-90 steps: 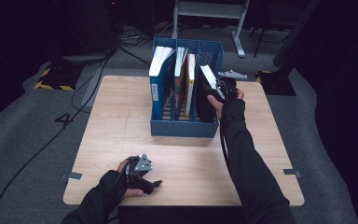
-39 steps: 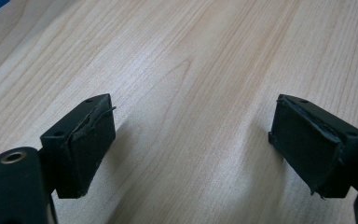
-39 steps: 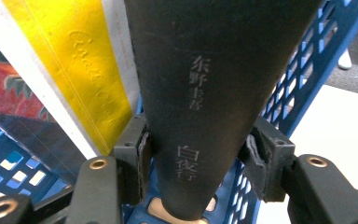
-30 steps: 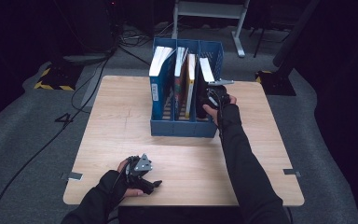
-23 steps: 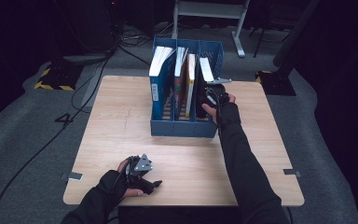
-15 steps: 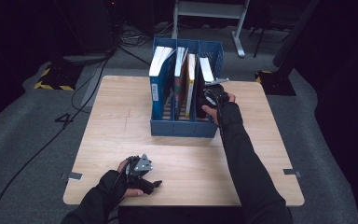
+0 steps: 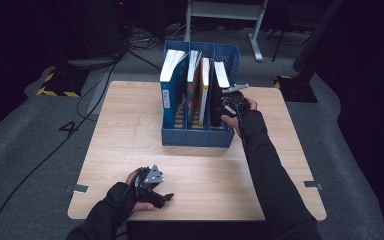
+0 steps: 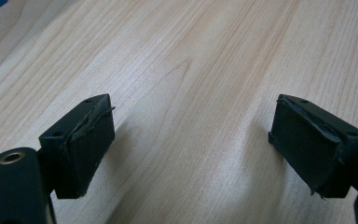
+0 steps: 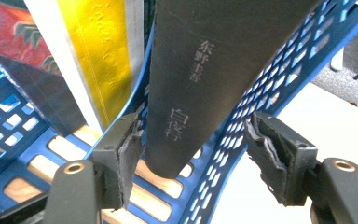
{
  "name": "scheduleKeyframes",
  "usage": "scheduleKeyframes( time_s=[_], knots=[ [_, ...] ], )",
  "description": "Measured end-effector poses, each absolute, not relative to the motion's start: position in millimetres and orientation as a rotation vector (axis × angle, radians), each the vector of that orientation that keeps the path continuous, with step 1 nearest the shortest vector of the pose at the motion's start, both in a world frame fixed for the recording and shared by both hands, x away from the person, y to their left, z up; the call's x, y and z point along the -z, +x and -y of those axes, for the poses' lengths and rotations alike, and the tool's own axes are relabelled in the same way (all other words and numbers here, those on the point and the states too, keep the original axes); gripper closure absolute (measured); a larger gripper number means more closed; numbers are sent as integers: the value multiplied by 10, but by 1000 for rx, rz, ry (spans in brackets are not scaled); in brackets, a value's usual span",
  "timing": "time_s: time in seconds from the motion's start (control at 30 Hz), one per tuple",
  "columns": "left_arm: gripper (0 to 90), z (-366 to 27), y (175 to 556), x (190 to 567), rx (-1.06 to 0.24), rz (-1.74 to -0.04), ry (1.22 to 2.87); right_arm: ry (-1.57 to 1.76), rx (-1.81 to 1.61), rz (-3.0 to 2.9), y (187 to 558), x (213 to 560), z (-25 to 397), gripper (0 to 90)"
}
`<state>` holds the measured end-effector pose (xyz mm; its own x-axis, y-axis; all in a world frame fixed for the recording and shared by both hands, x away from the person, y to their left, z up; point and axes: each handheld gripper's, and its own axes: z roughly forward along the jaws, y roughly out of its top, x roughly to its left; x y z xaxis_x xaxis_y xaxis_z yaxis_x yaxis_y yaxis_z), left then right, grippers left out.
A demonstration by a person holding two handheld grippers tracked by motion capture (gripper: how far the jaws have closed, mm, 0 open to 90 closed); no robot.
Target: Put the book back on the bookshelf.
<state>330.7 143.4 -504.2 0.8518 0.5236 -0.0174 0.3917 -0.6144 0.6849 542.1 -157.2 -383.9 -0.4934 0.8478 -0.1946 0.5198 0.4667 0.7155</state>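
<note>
Right gripper [image 7: 231, 102] at the blue file rack [image 7: 195, 137], jaws spread either side of the black book [image 9: 205, 88], not closed on it. Book stands in the rack's rightmost compartment, spine toward the gripper, yellow book [image 9: 100, 51] in the next slot. Left gripper [image 7: 152, 186] rests on the bench [image 7: 130, 130] near the front edge, jaws wide apart, empty

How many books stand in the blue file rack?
4: a white-edged blue book in the left slot, two in the middle, a black book in the right. Thinner ones may be hidden.
</note>
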Motion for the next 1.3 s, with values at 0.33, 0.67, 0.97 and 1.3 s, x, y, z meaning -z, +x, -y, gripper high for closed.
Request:
scheduleKeyframes(
  time_s=[0.33,0.67,0.97,1.3],
  knots=[
    [142,-1433,3303,5041,-241,-665,2307,1071,-768,-2208,5289,3771,1666,312],
    [143,-1434,3301,5040,-241,-666,2307,1029,-736,-2227,5175,3744,1810,275],
    [143,-1435,3301,5041,-244,-663,2308,999,-721,-2232,5059,3705,1922,268],
    [144,-1435,3299,5041,-244,-666,2307,962,-710,-2258,4895,3690,2057,267]
  ],
)
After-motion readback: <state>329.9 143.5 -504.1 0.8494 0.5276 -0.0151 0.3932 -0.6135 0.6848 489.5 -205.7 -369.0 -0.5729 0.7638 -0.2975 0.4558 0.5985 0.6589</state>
